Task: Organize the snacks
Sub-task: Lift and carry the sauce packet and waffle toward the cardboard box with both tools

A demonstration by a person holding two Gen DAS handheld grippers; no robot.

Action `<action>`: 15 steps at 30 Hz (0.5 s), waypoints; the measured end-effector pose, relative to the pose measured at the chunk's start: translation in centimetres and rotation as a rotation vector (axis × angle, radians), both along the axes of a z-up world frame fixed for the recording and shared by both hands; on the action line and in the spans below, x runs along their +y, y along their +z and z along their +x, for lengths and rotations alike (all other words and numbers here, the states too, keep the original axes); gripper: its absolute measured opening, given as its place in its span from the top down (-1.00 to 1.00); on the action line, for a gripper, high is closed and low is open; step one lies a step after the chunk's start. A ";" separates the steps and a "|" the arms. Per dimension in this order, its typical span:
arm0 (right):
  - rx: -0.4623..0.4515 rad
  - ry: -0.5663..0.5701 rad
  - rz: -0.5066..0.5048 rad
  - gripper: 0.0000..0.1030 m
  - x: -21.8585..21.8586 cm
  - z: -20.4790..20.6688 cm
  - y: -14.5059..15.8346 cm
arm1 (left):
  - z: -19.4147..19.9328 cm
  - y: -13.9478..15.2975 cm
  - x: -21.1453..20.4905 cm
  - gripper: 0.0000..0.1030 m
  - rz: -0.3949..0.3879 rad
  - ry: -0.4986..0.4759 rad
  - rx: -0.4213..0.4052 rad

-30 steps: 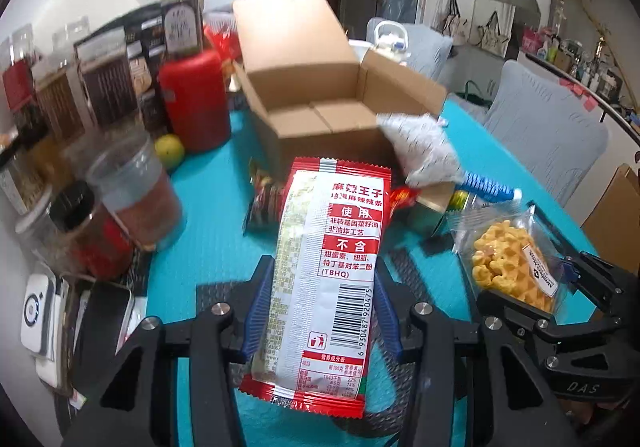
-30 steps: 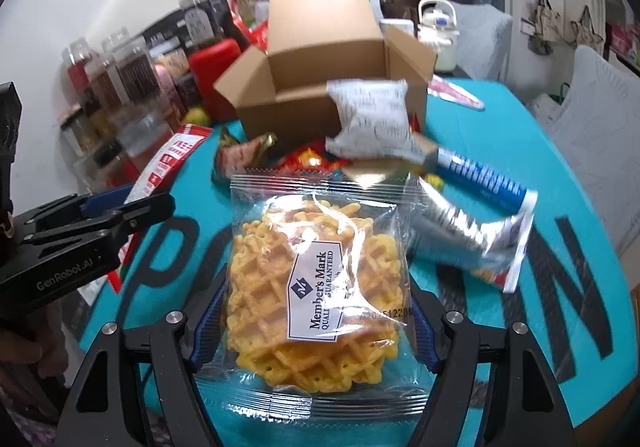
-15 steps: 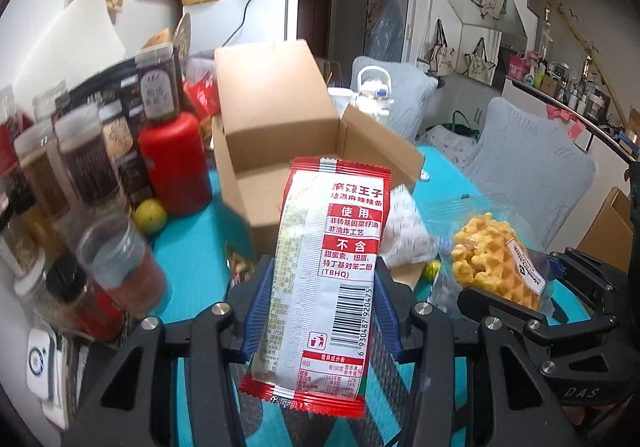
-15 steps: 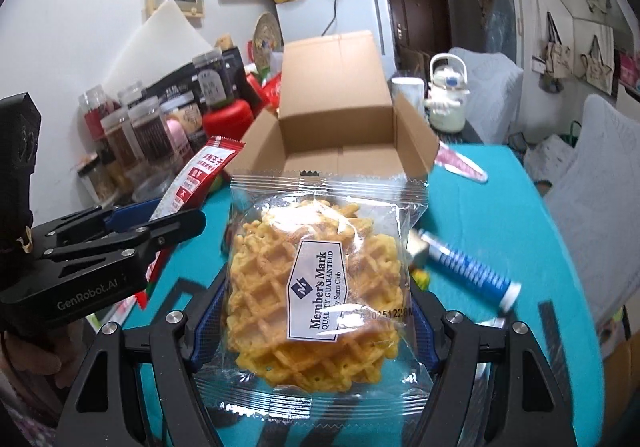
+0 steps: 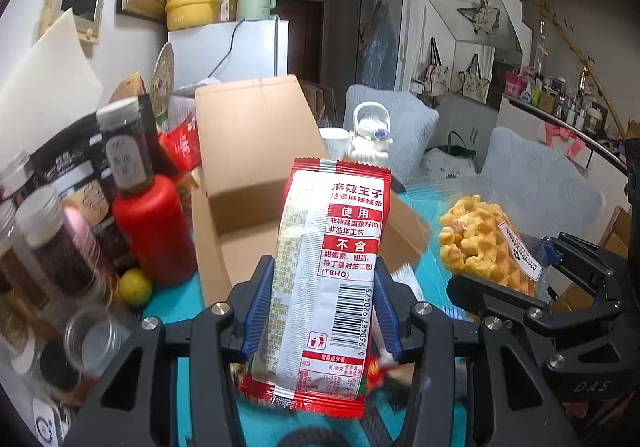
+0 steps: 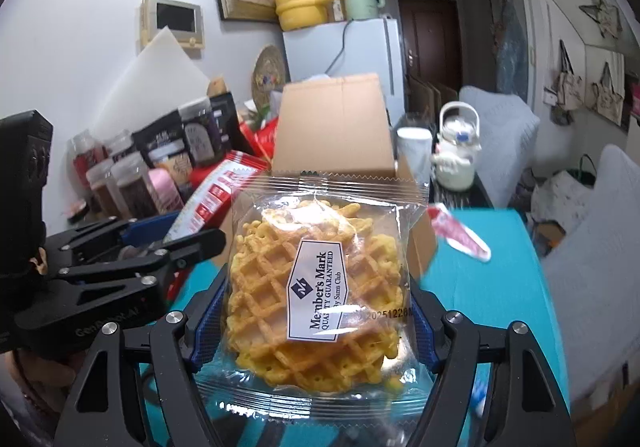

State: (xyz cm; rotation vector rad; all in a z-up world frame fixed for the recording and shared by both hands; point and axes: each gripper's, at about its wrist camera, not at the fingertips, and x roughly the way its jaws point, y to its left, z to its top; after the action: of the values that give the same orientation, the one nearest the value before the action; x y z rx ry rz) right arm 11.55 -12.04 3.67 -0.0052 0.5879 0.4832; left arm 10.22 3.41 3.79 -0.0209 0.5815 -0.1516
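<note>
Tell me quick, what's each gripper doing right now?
Left gripper: closed on the red and white snack packet.
Right gripper: closed on the bagged waffle.

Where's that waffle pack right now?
The waffle pack is clamped in the right gripper, held up in front of the open cardboard box. In the left wrist view it shows on the right, beside the red packet.

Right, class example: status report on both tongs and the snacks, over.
Left tongs shut on red-and-white snack packet. Right tongs shut on waffle pack. Open cardboard box ahead. Nothing in the way.
</note>
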 end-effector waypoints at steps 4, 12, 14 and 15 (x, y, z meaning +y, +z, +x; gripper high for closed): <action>-0.035 0.004 -0.005 -0.48 0.5 2.5 1.0 | 2.5 0.8 0.4 0.09 -0.008 0.010 -0.026; -0.066 0.016 -0.011 -0.47 1.9 7.7 1.7 | 7.5 1.4 1.4 0.09 -0.029 0.037 -0.061; -0.059 0.021 -0.012 -0.48 2.2 9.5 1.4 | 9.0 1.3 1.7 0.09 -0.041 0.047 -0.058; -0.055 0.020 -0.013 -0.48 2.3 10.1 1.3 | 9.8 1.1 1.9 0.09 -0.044 0.051 -0.054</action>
State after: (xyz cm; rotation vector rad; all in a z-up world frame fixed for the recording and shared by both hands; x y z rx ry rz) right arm 21.62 -9.77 4.95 -0.0370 0.5370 0.4975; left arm 20.02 5.31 4.91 -0.0743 0.5228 -0.1150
